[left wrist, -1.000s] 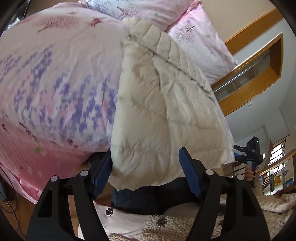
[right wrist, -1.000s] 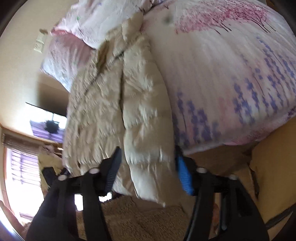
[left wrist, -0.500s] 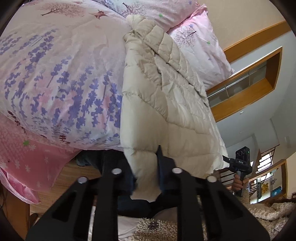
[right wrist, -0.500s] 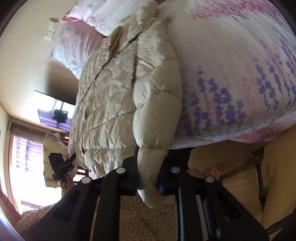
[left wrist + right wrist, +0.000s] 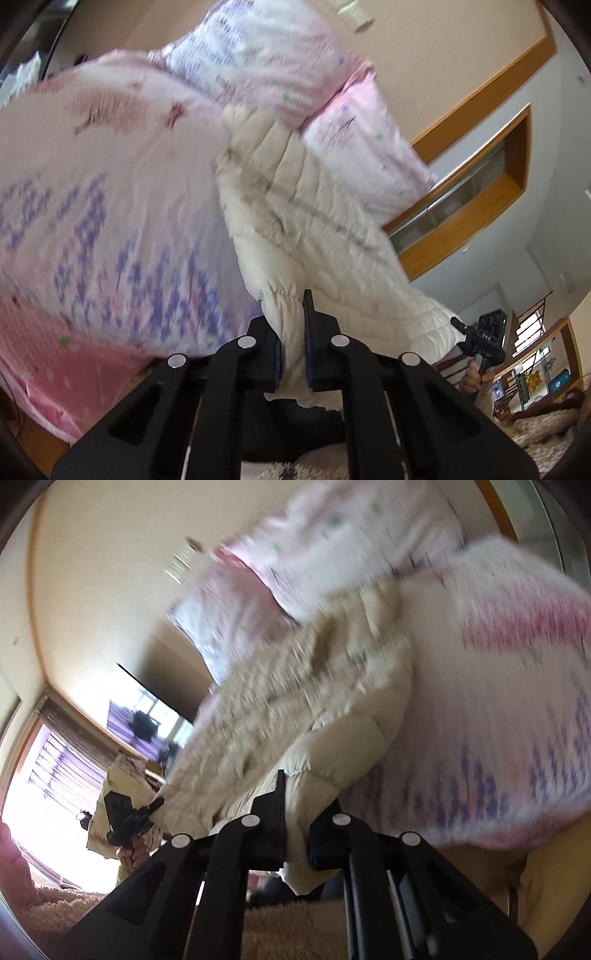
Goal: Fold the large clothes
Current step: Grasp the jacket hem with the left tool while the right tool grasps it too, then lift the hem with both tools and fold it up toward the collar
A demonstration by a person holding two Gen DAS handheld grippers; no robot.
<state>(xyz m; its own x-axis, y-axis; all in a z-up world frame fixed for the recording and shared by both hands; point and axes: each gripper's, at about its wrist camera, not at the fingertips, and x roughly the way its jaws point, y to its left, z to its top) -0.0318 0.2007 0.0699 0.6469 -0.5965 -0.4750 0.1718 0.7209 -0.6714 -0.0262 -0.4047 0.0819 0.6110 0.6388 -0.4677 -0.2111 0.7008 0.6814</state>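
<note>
My left tool is clamped on one bottom corner of the cream puffer jacket, its jaws having just closed onto the hem. My right tool pinches the other bottom corner the same way. The jacket lies lengthwise on the bed's floral duvet, its collar end up near the pink pillows.

Bed covered by a pink quilt printed with purple flowers
A cream quilted puffer jacket lies along the quilt, its hem off the near edge; two pale pink patterned pillows rest at the head
</note>
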